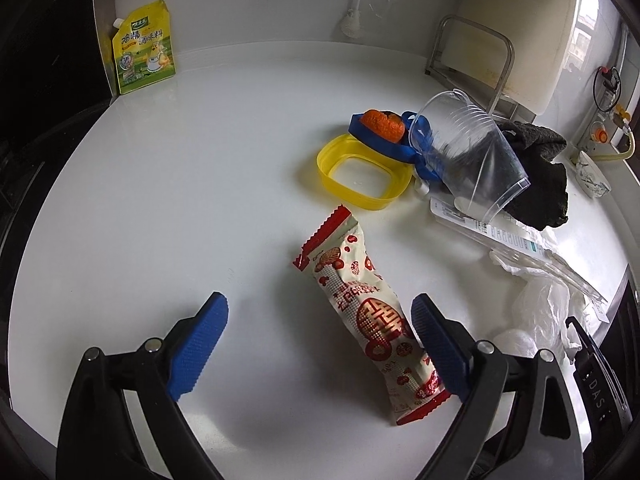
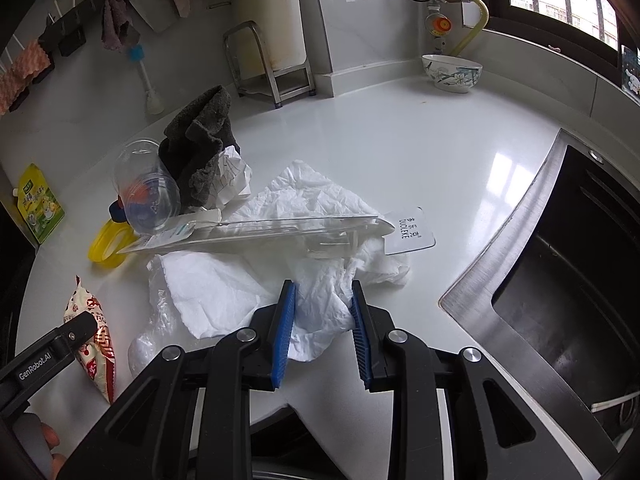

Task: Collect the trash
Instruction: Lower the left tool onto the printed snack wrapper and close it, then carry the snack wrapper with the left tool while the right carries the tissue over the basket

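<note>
The left hand-held gripper point(image 1: 318, 344) stands spread wide over the white surface point(image 1: 180, 200), holding nothing. The snack wrapper point(image 1: 372, 316) lies flat between its blue pads, close against the right pad; whether they touch cannot be told.

Only the left view shows the orange peel point(image 1: 382, 124) on a blue strap, just behind the yellow ring point(image 1: 362, 174), and the clear cup point(image 1: 472, 156) tipped on its side against the dark cloth point(image 1: 540, 172).

The right hand-held gripper point(image 2: 324, 328) is closed partway on the crumpled white tissue point(image 2: 316, 312), its pads pinching a fold.

Only the right view shows the clear plastic package point(image 2: 260, 232) lying across the tissue, the steel sink point(image 2: 560, 280) to the right, and a bowl point(image 2: 452, 72) near the window.
</note>
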Action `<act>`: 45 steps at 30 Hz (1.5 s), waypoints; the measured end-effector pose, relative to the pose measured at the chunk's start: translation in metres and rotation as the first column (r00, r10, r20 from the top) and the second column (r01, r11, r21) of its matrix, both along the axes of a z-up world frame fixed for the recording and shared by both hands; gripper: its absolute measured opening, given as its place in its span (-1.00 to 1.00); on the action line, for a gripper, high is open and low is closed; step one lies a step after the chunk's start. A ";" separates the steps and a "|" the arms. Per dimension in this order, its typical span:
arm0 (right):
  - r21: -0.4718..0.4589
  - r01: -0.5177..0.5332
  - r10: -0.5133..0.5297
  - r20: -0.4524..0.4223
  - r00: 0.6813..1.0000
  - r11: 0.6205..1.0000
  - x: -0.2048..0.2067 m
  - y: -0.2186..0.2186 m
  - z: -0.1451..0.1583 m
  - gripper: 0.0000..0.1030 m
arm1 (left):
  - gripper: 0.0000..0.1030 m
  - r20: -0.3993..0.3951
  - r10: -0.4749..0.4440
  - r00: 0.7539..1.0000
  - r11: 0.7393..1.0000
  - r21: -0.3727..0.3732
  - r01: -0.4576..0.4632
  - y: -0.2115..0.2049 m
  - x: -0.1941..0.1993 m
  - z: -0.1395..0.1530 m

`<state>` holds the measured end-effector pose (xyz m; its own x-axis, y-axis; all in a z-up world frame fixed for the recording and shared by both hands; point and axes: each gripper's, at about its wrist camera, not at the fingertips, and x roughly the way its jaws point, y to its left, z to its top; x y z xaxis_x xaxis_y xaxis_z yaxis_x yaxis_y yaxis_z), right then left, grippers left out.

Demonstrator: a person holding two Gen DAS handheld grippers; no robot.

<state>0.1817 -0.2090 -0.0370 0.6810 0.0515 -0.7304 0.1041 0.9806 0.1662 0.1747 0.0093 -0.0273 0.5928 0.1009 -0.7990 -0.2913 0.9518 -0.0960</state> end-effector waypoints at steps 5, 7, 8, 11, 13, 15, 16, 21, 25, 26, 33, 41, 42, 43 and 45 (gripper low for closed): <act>0.000 0.001 -0.001 0.000 1.000 1.000 0.000 0.000 0.000 -0.49 | 0.87 -0.018 -0.004 1.000 1.000 0.017 0.004 -0.005 -0.004 -0.002; -0.003 0.001 -0.001 0.000 1.000 1.000 -0.001 0.000 -0.001 -0.49 | 0.87 -0.018 0.001 1.000 1.000 0.024 0.000 -0.006 -0.005 -0.003; -0.002 0.000 0.000 0.000 1.000 1.000 -0.001 0.000 -0.001 -0.49 | 0.87 -0.017 0.001 1.000 0.999 0.033 -0.001 -0.006 -0.006 -0.003; -0.001 0.001 -0.001 0.000 1.000 1.000 -0.001 0.000 -0.001 -0.49 | 0.87 0.008 0.007 1.000 0.996 0.090 -0.008 -0.010 -0.011 0.003; 0.000 0.001 -0.001 0.000 1.000 1.000 0.000 0.000 -0.001 -0.49 | 0.87 0.031 -0.002 1.000 0.993 0.114 -0.001 -0.012 -0.017 0.008; -0.001 0.001 -0.001 -0.001 1.000 1.000 0.000 0.000 -0.001 -0.49 | 0.87 0.028 -0.017 0.999 0.995 0.096 0.014 -0.013 -0.021 0.010; -0.001 0.001 -0.001 -0.001 1.000 1.000 -0.001 0.000 -0.001 -0.49 | 0.87 0.025 -0.022 0.999 0.996 0.082 0.020 -0.013 -0.022 0.010; 0.005 0.002 -0.002 0.001 1.000 1.000 -0.001 0.000 0.000 -0.49 | 0.88 -0.006 -0.020 1.000 0.997 0.081 0.021 -0.014 -0.020 0.002; 0.006 0.001 -0.001 0.000 1.000 1.000 -0.002 0.000 0.000 -0.48 | 0.88 -0.034 -0.019 0.999 0.998 0.066 0.021 -0.014 -0.013 -0.007; 0.005 0.001 -0.001 0.001 1.000 1.000 -0.002 0.000 0.000 -0.48 | 0.88 -0.042 -0.022 0.999 0.997 0.068 0.025 -0.015 -0.012 -0.009; 0.005 0.001 -0.001 0.002 1.000 1.000 -0.002 0.000 0.000 -0.48 | 0.80 -0.046 -0.055 0.997 0.995 0.077 0.059 -0.015 -0.018 -0.017; 0.006 0.001 -0.001 0.001 1.000 1.000 -0.002 -0.001 0.000 -0.48 | -0.40 -0.019 -0.155 0.988 0.985 0.074 0.156 -0.018 -0.011 -0.008; 0.003 0.000 0.000 0.004 1.000 1.000 -0.002 -0.001 0.001 -0.48 | -0.40 -0.018 -0.166 0.986 0.984 0.062 0.167 -0.016 -0.010 -0.008; 0.000 -0.002 0.002 0.006 1.000 1.000 -0.003 -0.001 0.001 -0.48 | -0.40 -0.016 -0.173 0.985 0.983 0.055 0.173 -0.014 -0.009 -0.008; -0.008 -0.009 0.009 0.006 1.000 1.000 -0.003 0.000 0.003 -0.48 | -0.41 -0.017 -0.183 0.983 0.982 0.052 0.184 -0.011 -0.007 -0.007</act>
<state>0.1787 -0.2092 -0.0341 0.6849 0.0520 -0.7268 0.0942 0.9828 0.1591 0.1675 -0.0021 -0.0347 0.5952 0.0338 -0.8029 -0.1124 0.9928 -0.0415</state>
